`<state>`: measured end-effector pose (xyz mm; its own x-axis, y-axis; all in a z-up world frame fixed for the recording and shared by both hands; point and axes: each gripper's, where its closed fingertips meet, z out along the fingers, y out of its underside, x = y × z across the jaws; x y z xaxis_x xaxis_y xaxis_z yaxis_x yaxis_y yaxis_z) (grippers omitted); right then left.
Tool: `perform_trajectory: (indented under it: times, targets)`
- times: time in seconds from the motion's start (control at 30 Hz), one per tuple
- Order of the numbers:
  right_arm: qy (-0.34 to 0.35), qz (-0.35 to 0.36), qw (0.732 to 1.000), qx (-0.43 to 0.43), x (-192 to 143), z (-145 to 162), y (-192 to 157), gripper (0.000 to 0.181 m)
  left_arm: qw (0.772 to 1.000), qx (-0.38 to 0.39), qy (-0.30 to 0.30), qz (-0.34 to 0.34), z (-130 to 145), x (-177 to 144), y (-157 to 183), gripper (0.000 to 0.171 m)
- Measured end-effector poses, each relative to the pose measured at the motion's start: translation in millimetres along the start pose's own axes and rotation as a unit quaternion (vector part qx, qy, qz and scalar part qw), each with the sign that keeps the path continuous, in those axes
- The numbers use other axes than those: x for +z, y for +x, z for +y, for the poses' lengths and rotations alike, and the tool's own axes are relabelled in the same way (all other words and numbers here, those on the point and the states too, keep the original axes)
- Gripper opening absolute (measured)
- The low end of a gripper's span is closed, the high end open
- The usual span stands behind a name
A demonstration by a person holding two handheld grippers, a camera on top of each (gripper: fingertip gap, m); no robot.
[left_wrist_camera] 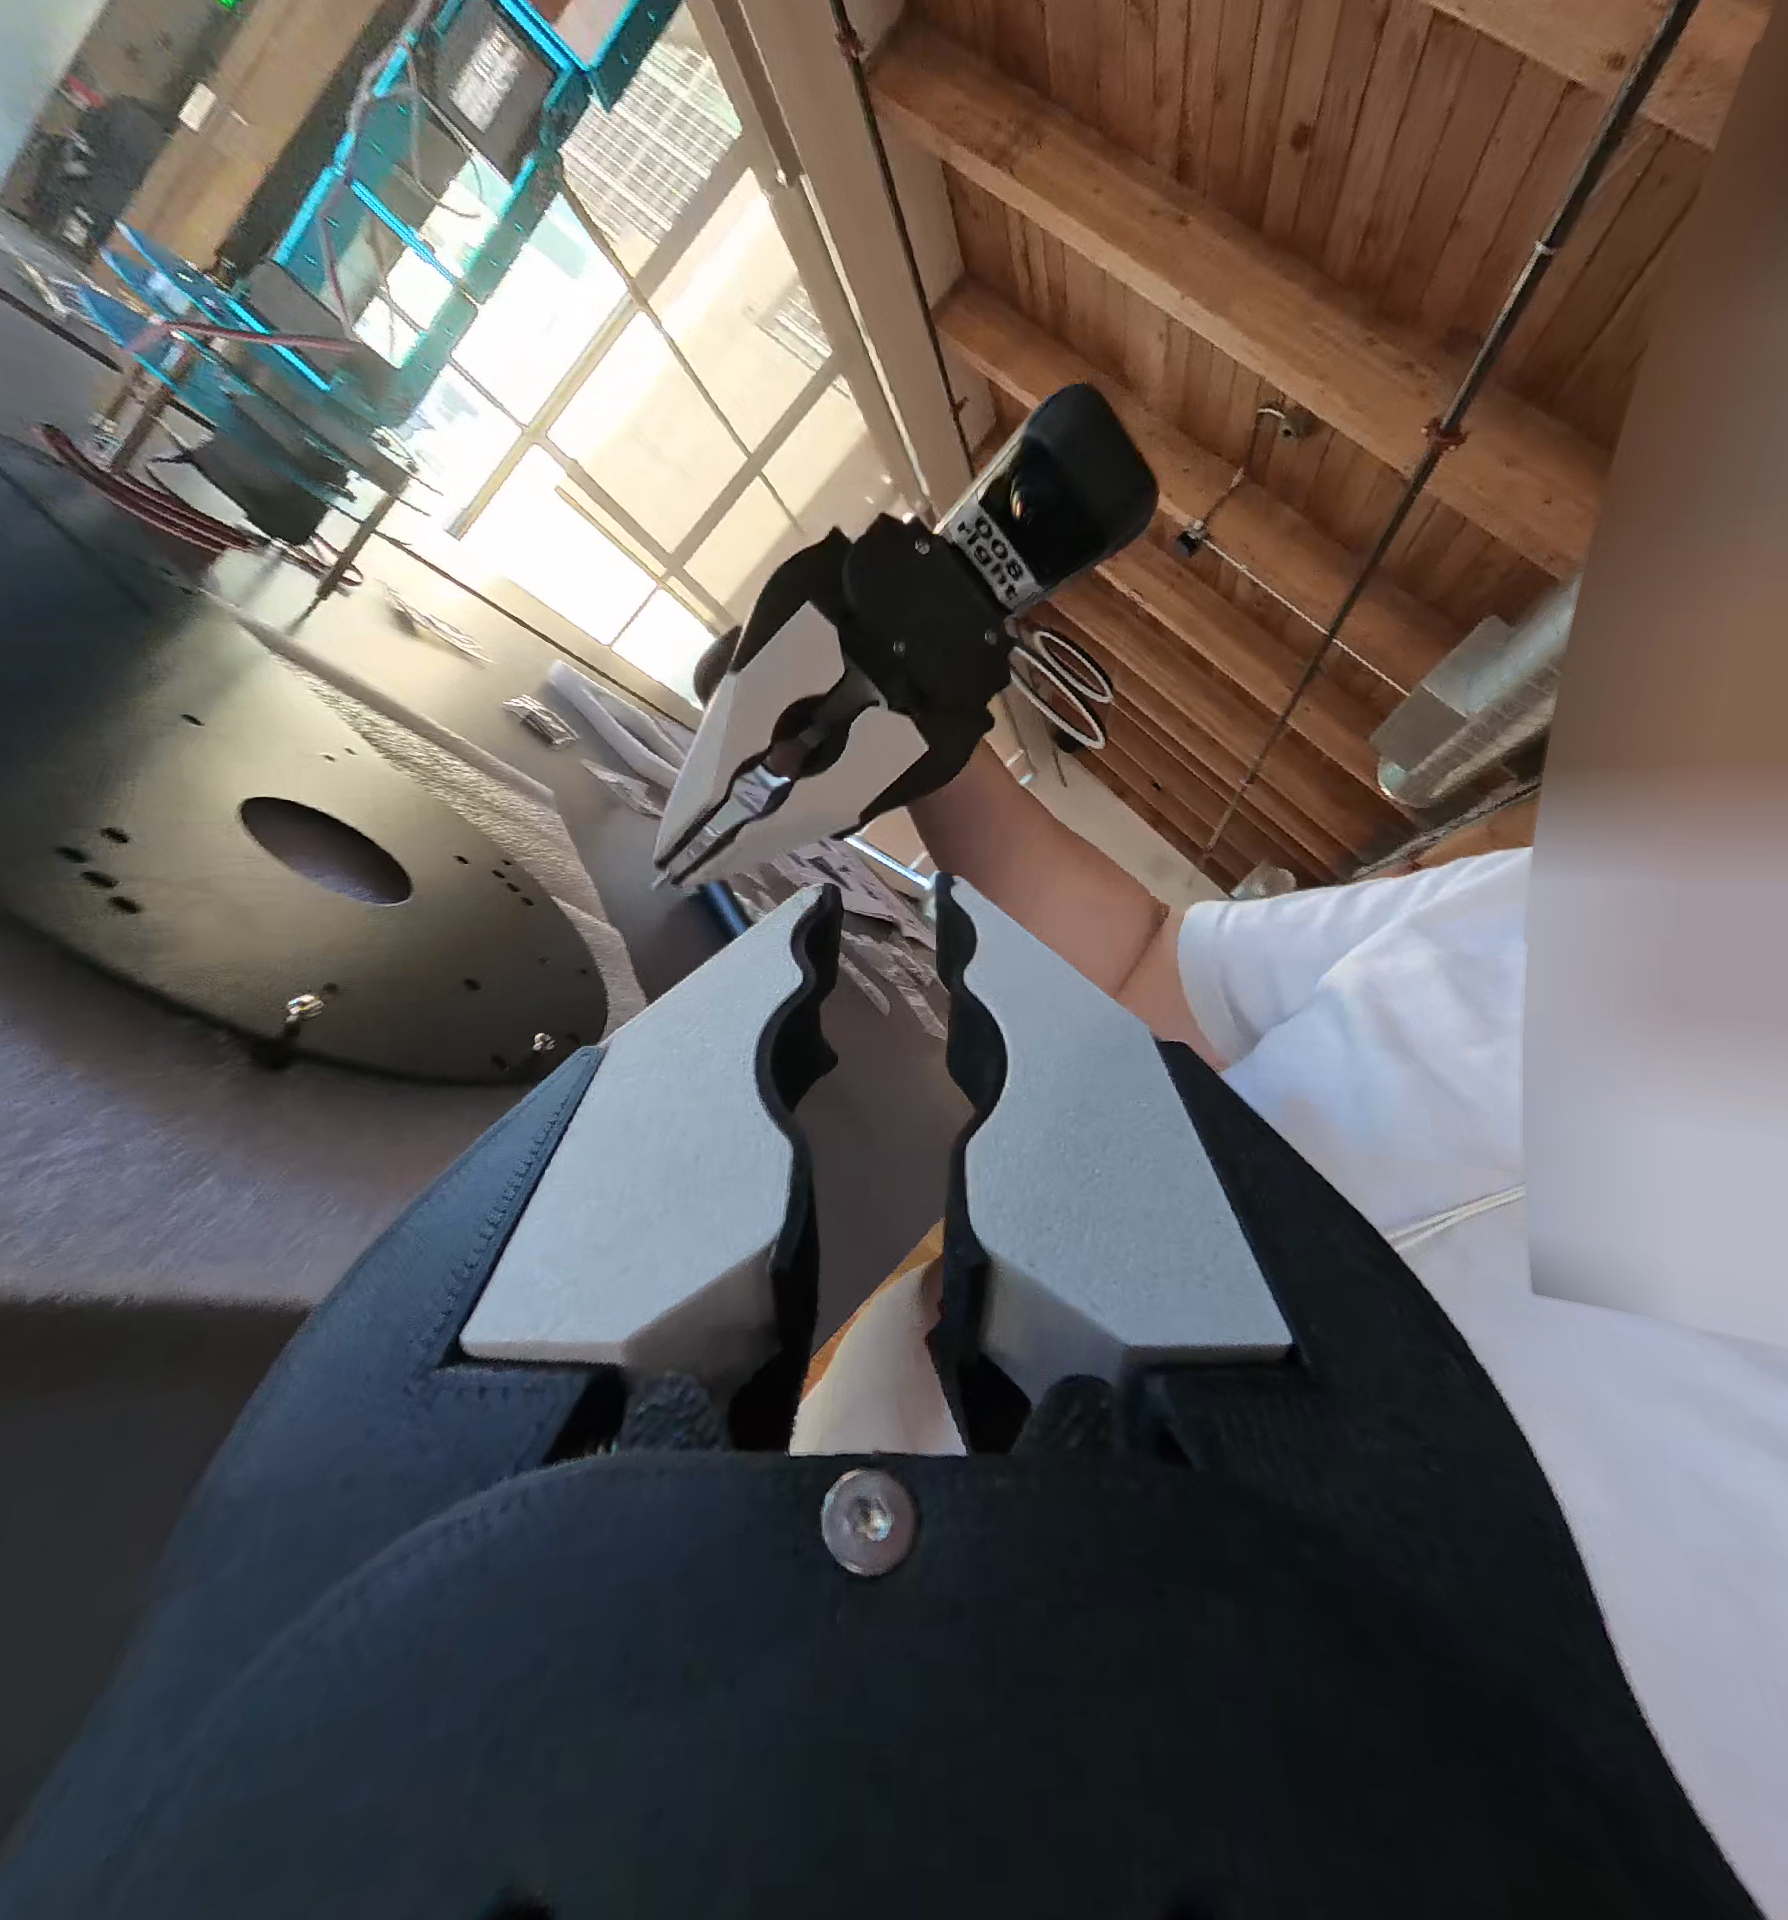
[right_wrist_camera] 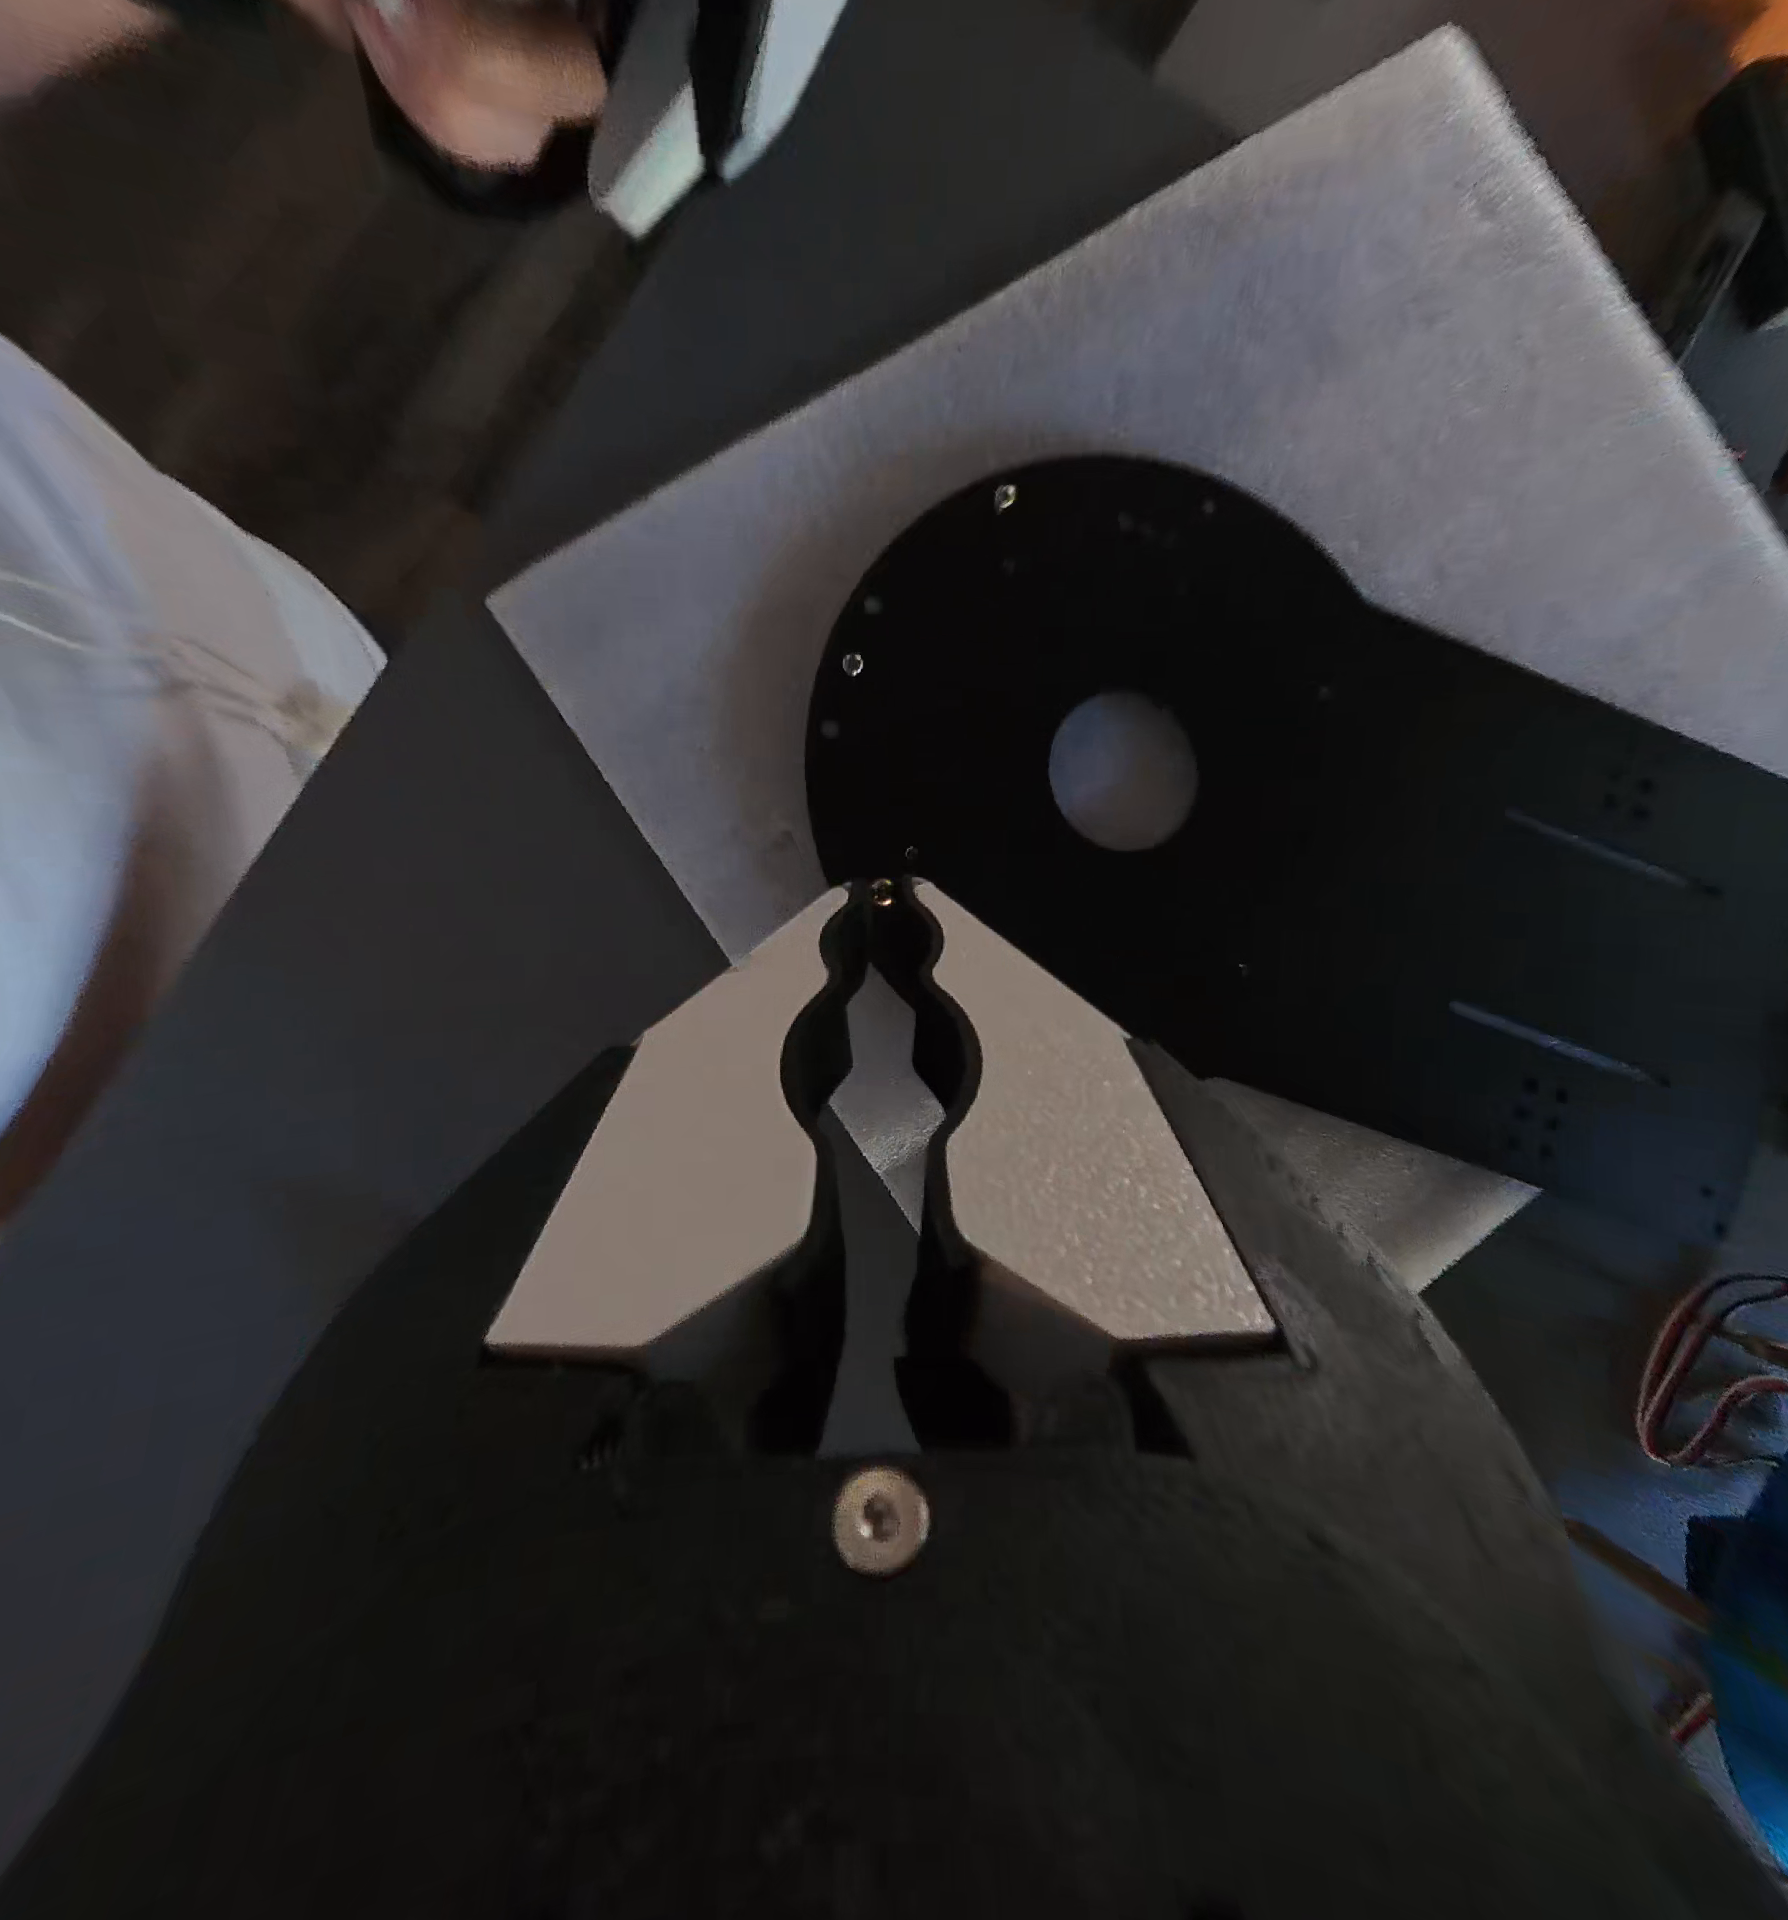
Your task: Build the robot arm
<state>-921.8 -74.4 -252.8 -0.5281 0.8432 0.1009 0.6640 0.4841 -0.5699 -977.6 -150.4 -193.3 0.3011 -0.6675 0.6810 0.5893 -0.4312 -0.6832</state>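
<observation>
Two grippers: right gripper (right_wrist_camera: pixel 882 883) nearly closed, pinching a tiny screw (right_wrist_camera: pixel 882 890) at its tips, black plate (right_wrist_camera: pixel 1337 935) just beyond. Left gripper (left_wrist_camera: pixel 885 909) is part-open and empty. Screw looks slippery, so keep the grip square.

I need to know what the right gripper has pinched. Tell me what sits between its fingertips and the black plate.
In the right wrist view, a small shiny screw sits between the right gripper tips, at the black plate rim. Whether it touches the plate is unclear.
</observation>
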Motion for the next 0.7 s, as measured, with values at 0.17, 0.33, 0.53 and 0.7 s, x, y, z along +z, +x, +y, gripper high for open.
perform_trajectory:
  times: [0.17,0.33,0.53,0.7]
  targets:
    - [-0.038,-0.011,0.999,-0.012,17.3,11.2,-2.0,0.003,1.0,0.003,0.001,-0.008,2.8,-6.7,0.8,0.014]
    - [-0.048,-0.018,0.999,-0.01,23.6,14.5,-2.2,0.003,1.0,0.004,0.001,-0.01,4.5,-10.6,1.6,0.013]
    - [-0.059,-0.025,0.998,-0.008,28.2,18.5,-2.8,0.003,1.0,0.005,0.006,-0.008,2.6,-13.3,2.1,0.012]
    - [-0.068,-0.024,0.997,-0.013,30.2,19.3,-3.3,0.003,1.0,0.003,0.004,-0.007,4.2,-13.5,2.1,0.012]
